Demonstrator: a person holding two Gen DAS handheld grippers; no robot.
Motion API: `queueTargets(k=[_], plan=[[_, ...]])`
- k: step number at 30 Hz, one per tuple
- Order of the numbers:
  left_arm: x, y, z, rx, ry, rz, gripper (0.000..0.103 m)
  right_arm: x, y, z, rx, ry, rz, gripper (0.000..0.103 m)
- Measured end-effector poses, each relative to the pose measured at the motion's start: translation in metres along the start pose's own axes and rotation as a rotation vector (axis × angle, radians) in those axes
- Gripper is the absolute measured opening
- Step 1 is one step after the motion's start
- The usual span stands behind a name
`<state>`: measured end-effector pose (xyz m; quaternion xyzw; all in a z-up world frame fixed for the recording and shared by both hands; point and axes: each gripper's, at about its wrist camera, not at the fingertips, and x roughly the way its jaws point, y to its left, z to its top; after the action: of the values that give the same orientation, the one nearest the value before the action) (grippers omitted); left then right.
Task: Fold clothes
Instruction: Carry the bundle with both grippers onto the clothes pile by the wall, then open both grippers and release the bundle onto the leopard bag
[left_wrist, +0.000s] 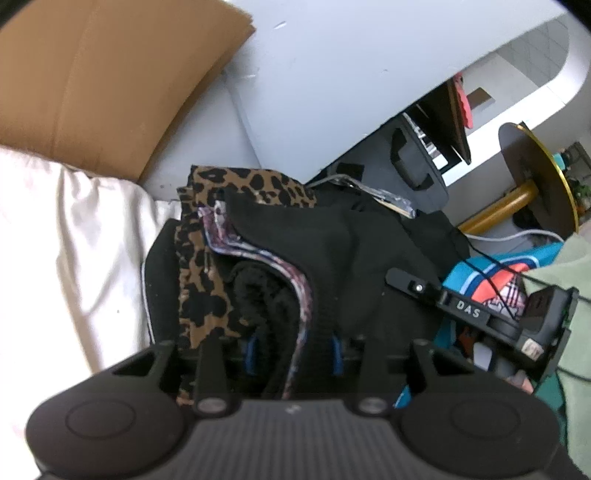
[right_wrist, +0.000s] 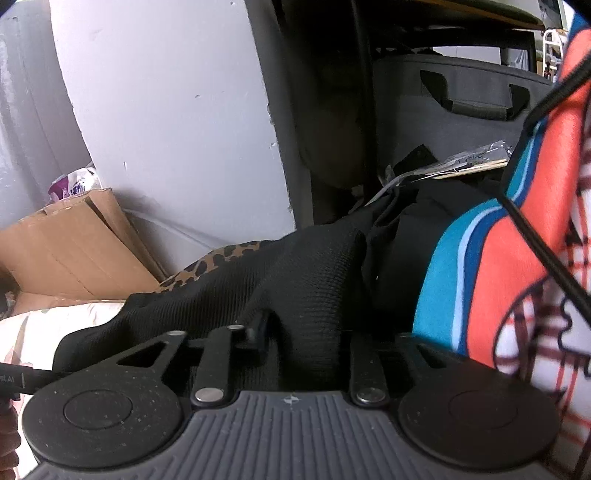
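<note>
Jaws of the left gripper (left_wrist: 293, 354) pinch a bunched fold of the black garment (left_wrist: 332, 251) between blue pads. Those of the right gripper (right_wrist: 303, 343) seem pressed onto the same black knit, though fabric hides the tips. Beneath lies a leopard-print garment (left_wrist: 199, 280), beside a white cloth (left_wrist: 74, 240). Farther back leans a cardboard box (left_wrist: 92, 74).

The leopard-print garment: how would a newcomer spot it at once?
Start at the cardboard box by the wall, then drop to the clothes pile below it. The leopard-print garment lies at the pile's left, beside the black knit garment; only it has black spots on tan.
</note>
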<state>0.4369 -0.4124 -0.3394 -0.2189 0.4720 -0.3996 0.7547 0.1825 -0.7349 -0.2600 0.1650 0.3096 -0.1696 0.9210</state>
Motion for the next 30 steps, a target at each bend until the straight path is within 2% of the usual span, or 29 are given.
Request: queueTargets(k=[2, 3, 5, 6, 8, 9, 14, 18, 21, 22, 26, 27, 30], plan=[[0.002, 0.002, 0.001, -0.016, 0.006, -0.005, 0.04, 0.003, -0.002, 0.003, 0.014, 0.009, 0.016, 0.032], [0.002, 0.003, 0.001, -0.021, 0.006, -0.008, 0.04, 0.005, -0.002, 0.003, 0.018, 0.007, 0.02, 0.038], [0.002, 0.002, 0.0, -0.017, -0.004, -0.004, 0.038, 0.008, -0.002, 0.003, 0.025, 0.004, 0.027, 0.039], [0.001, 0.001, -0.001, -0.016, -0.012, -0.005, 0.036, 0.009, -0.002, 0.003, 0.029, 0.001, 0.03, 0.036], [-0.003, 0.0, -0.003, -0.015, -0.032, -0.01, 0.034, 0.01, -0.001, 0.005, 0.025, -0.016, 0.026, 0.015], [-0.005, -0.001, -0.003, -0.012, -0.043, -0.01, 0.033, 0.011, 0.0, 0.005, 0.024, -0.025, 0.024, 0.009], [-0.015, -0.005, -0.006, 0.007, -0.103, -0.013, 0.033, 0.005, 0.005, 0.011, -0.004, -0.087, 0.028, 0.01], [-0.005, 0.004, -0.003, -0.003, -0.094, 0.012, 0.033, 0.028, 0.002, 0.01, -0.021, -0.035, -0.023, 0.013], [0.0, 0.009, -0.001, -0.006, -0.088, 0.018, 0.033, 0.043, 0.004, 0.009, -0.079, -0.014, -0.076, 0.02], [0.001, 0.011, -0.002, -0.009, -0.087, 0.018, 0.033, 0.048, 0.005, 0.009, -0.1, -0.008, -0.095, 0.026], [0.003, 0.018, -0.004, -0.032, -0.088, 0.014, 0.033, 0.064, 0.01, 0.013, -0.155, 0.021, -0.15, 0.029], [0.003, 0.019, -0.004, -0.039, -0.09, 0.012, 0.033, 0.067, 0.009, 0.014, -0.136, 0.029, -0.158, 0.029], [0.003, 0.019, -0.004, -0.049, -0.088, 0.014, 0.033, 0.068, 0.012, 0.014, -0.145, 0.018, -0.195, 0.036]])
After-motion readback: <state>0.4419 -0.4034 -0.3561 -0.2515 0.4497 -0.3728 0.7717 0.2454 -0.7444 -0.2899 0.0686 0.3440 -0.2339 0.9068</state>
